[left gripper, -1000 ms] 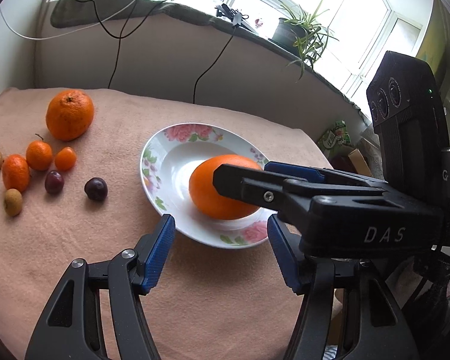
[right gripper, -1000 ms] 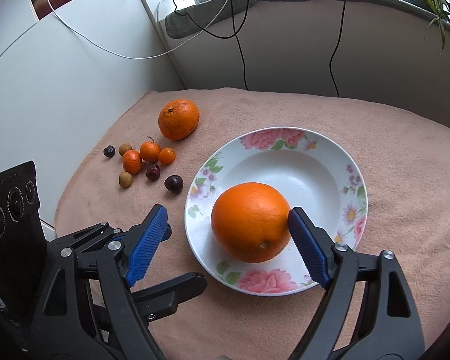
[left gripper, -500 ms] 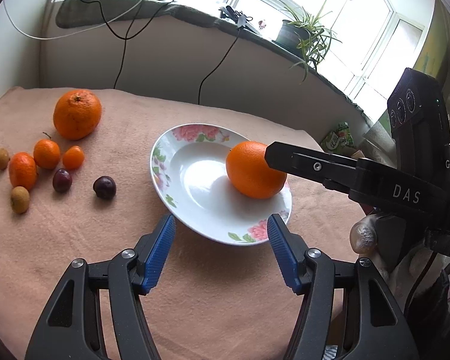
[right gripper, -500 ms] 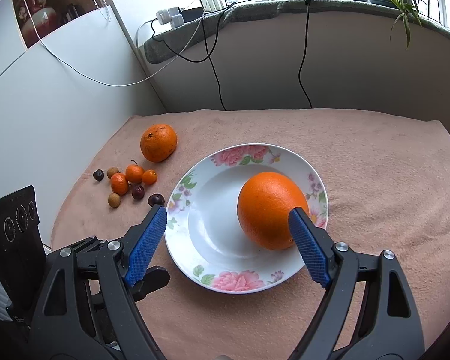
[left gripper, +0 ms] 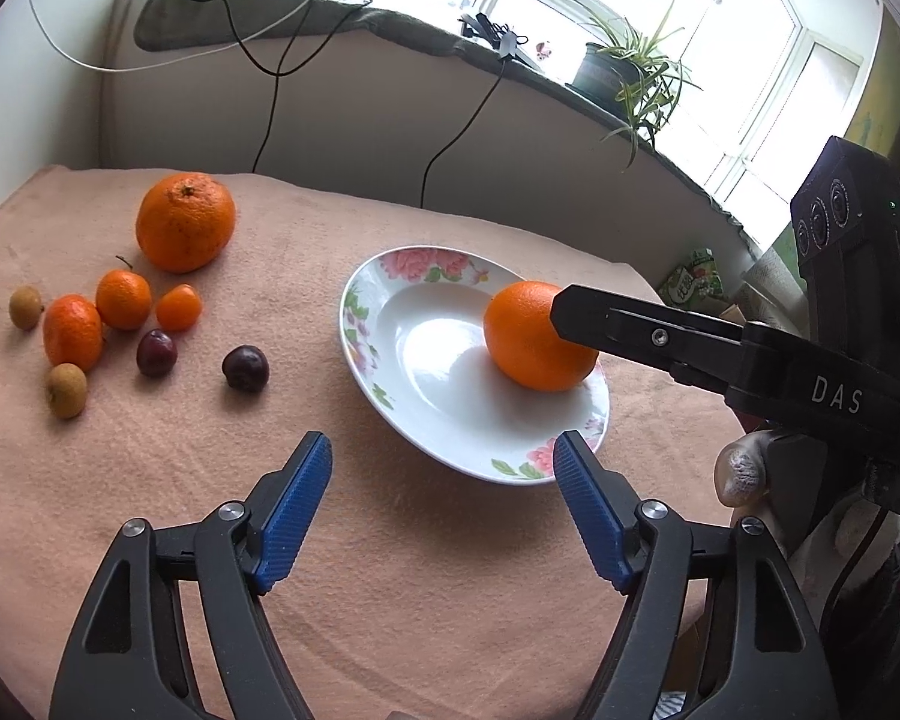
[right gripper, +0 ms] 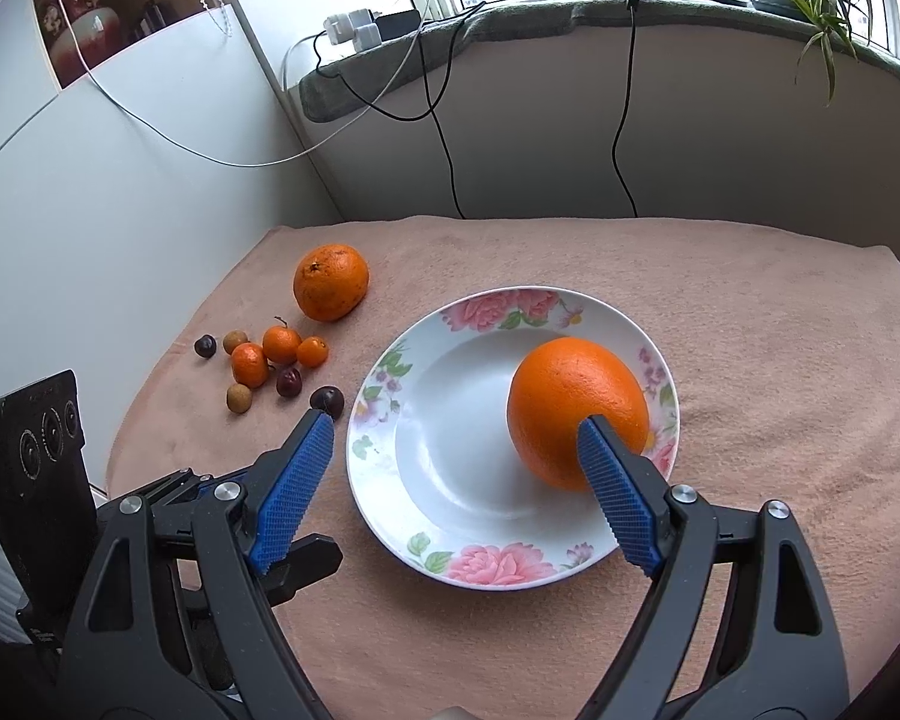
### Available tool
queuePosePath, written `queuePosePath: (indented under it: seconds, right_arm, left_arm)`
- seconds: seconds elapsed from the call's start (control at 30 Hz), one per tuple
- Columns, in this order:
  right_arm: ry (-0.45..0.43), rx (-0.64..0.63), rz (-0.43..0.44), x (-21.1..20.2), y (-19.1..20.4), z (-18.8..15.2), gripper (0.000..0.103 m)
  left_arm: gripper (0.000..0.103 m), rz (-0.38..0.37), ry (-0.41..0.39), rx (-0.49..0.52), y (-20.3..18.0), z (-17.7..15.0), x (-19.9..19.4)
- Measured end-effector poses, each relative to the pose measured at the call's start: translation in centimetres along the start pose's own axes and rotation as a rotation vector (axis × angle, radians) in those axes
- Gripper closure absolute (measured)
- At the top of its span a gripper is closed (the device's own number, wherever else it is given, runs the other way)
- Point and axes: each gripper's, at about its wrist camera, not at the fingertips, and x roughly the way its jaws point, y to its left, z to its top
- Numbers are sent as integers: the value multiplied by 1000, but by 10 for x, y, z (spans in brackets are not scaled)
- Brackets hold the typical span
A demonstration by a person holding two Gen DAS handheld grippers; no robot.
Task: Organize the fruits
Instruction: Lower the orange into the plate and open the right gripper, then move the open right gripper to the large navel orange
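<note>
On the right side of the flowered plate (right gripper: 390,381), against its rim, lies one large orange (right gripper: 576,402), the only fruit so far gathered there. The right gripper (right gripper: 453,447) stands over the plate with its jaws wide apart, having just been opening; one blue pad lies in front of the orange's near side, the other is well clear on the left, so the fruit rests free and unheld. The left gripper (left gripper: 441,474) hovers at the plate's near edge, jaws likewise apart and just opened further, with nothing between them.

Left of the plate, on the peach cloth of the counter (left gripper: 390,570), the unsorted fruit remains: a second large orange (left gripper: 185,221) farthest off, three small tangerines (left gripper: 123,299) nearer, dark cherries (left gripper: 245,367) and pale brown longans (left gripper: 66,390) scattered round them.

Judged from this arrangement, the task is at an early stage: one fruit placed, about ten left. The next pick probably falls to the left gripper.
</note>
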Motion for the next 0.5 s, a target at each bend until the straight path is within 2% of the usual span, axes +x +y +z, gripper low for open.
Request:
queuePosePath:
  seconds: [0.07, 0.5]
  right_arm:
    - [-6, -3, 3, 0, 2, 1, 7]
    - [14, -21, 31, 17, 20, 21, 7]
  left_arm:
    - [27, 7, -1, -4, 4, 1, -1]
    - [23, 83, -21, -29, 40, 16, -10]
